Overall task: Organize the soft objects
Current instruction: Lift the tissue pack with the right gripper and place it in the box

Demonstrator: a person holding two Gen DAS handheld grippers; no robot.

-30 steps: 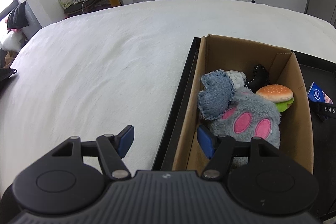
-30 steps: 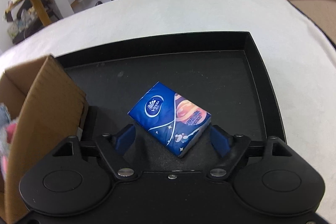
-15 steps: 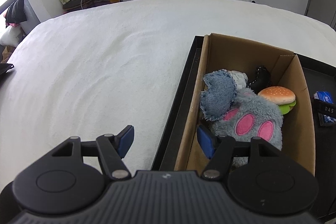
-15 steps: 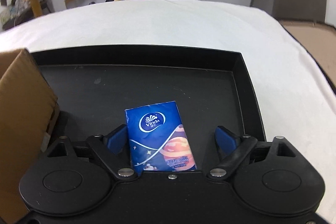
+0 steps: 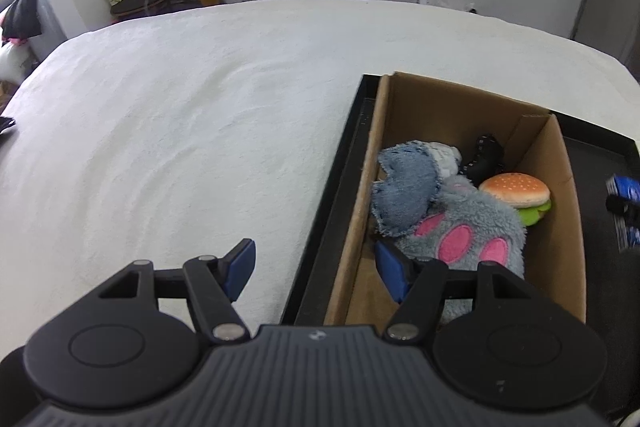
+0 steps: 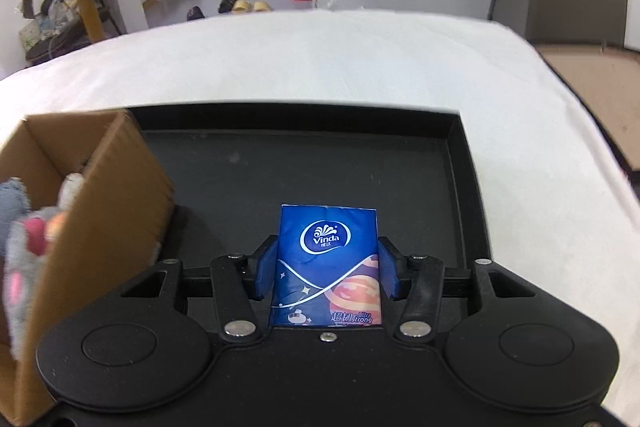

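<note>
R gripper [image 6: 326, 273]: jaws closed in on tissue pack [image 6: 326, 267], blue pads touching both long edges; pack appears gripped.
Pack axis: long axis runs straight fwd betw. jaws, logo end away from gripper. Sits over black tray [image 6: 468, 163] floor; can't tell if lifted.
Key relation: cardboard box [image 6: 108, 223] lies left of R jaws, just beside pack; judged next move = carry pack left over box wall, then release. R hand is the one engaged; L holds nothing.
L gripper [image 5: 316, 267]: jaws wide open, empty; left pad over white bed [image 5: 180, 131], right pad inside box [image 5: 560, 227] near end.
Ahead of L jaws: grey plush w/ pink spots [image 5: 468, 231], denim piece [image 5: 404, 191], burger toy [image 5: 516, 193], black item [image 5: 482, 157] at far end.
Change vs. 1 s ago: pack was diagonal, jaws wide apart; 0.5 s ago nearly aligned, jaws open; now squared and clamped. L gripper unchanged.
Risk: soft pack may buckle under squeeze.
</note>
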